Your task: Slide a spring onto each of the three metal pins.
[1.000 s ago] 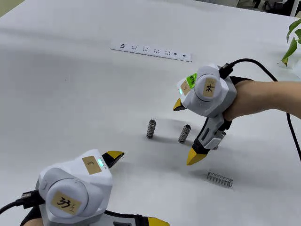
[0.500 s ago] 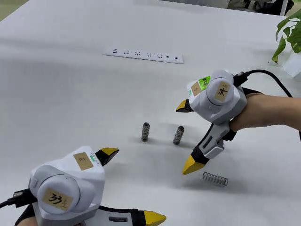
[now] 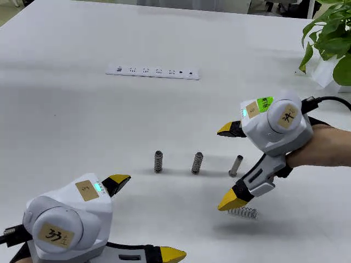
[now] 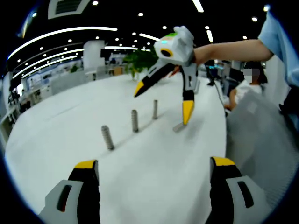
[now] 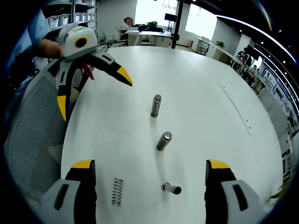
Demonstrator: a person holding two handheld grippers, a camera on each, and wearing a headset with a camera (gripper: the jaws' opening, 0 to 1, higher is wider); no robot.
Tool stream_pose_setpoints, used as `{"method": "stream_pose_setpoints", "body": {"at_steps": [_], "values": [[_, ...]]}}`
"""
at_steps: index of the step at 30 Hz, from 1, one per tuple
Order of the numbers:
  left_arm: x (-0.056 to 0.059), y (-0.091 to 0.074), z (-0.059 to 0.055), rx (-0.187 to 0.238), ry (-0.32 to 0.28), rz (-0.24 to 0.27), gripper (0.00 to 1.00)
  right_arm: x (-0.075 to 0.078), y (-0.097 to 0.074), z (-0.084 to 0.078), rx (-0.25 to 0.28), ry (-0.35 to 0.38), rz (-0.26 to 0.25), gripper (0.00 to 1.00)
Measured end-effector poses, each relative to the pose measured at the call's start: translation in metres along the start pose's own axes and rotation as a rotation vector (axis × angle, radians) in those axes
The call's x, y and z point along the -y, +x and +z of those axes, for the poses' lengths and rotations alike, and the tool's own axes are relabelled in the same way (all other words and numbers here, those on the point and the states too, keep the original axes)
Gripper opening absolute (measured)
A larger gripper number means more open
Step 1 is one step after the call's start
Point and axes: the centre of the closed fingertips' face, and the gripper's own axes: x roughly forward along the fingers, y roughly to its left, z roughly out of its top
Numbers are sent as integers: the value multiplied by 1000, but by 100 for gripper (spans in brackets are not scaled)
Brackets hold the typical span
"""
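Three metal pins stand in a row on the white table. The left pin [image 3: 158,161] and the middle pin [image 3: 197,163] each carry a spring. The right pin [image 3: 236,165] is bare. A loose spring [image 3: 242,212] lies flat just in front of it. My right gripper [image 3: 227,166] hangs open over the bare pin, its lower fingertip [image 3: 230,203] close above the loose spring. In the right gripper view the bare pin [image 5: 171,188] and the loose spring [image 5: 117,191] lie between the open jaws. My left gripper [image 3: 143,217] is open near the front edge, holding nothing.
A white power strip [image 3: 152,72] lies across the far middle of the table. A potted plant [image 3: 329,44] stands at the far right corner. A cable runs from the right gripper past the wrist. A mesh chair back [image 5: 32,126] stands beside the table.
The head camera has shifted. My right gripper has moved right relative to the pins, uncovering the bare third pin, and its lower fingertip is nearer the loose spring. Both grippers stay open.
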Motion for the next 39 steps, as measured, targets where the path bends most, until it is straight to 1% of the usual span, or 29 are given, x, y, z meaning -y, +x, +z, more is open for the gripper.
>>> {"method": "stream_pose_setpoints", "body": {"at_steps": [2,6,8,10,11,13,15,17,18,19,21,22,25,28,35,37,39], "values": [[-1,0,0,-4,8,-2,100,-3,-5,-6,7,19,-12,99],[-3,1,-2,-12,10,-4,100,-9,-14,-16,40,92,-41,99],[-4,2,-3,-16,11,-5,100,-10,-18,-21,56,114,-60,99],[-3,2,-3,-19,15,-10,100,-12,-22,-28,68,151,-85,99],[-3,3,-3,-21,17,-15,100,-13,-25,-33,78,181,-103,99],[-2,4,-3,-25,25,-20,100,-16,-29,-38,112,236,-122,99],[-3,5,-3,-28,27,-22,100,-19,-32,-45,112,255,-132,99],[-4,6,-3,-30,26,-24,100,-22,-36,-56,104,285,-153,99],[-4,6,-3,-32,28,-24,100,-24,-38,-59,110,294,-159,99],[-5,6,-3,-33,28,-22,100,-26,-41,-64,115,317,-179,99],[-6,6,-4,-31,23,-22,100,-32,-45,-70,129,355,-191,99],[-6,6,-4,-32,22,-23,100,-34,-47,-74,127,369,-199,99],[-7,7,-6,-42,26,-26,100,-42,-51,-83,122,393,-207,99],[-8,8,-7,-47,29,-28,100,-46,-57,-88,131,422,-232,99],[-14,7,-14,-70,34,-15,100,-51,-62,-95,140,448,-252,99],[-13,7,-15,-76,36,-21,100,-52,-63,-95,148,452,-256,99],[-10,9,-15,-81,52,-35,100,-54,-62,-95,152,455,-258,99]]}}
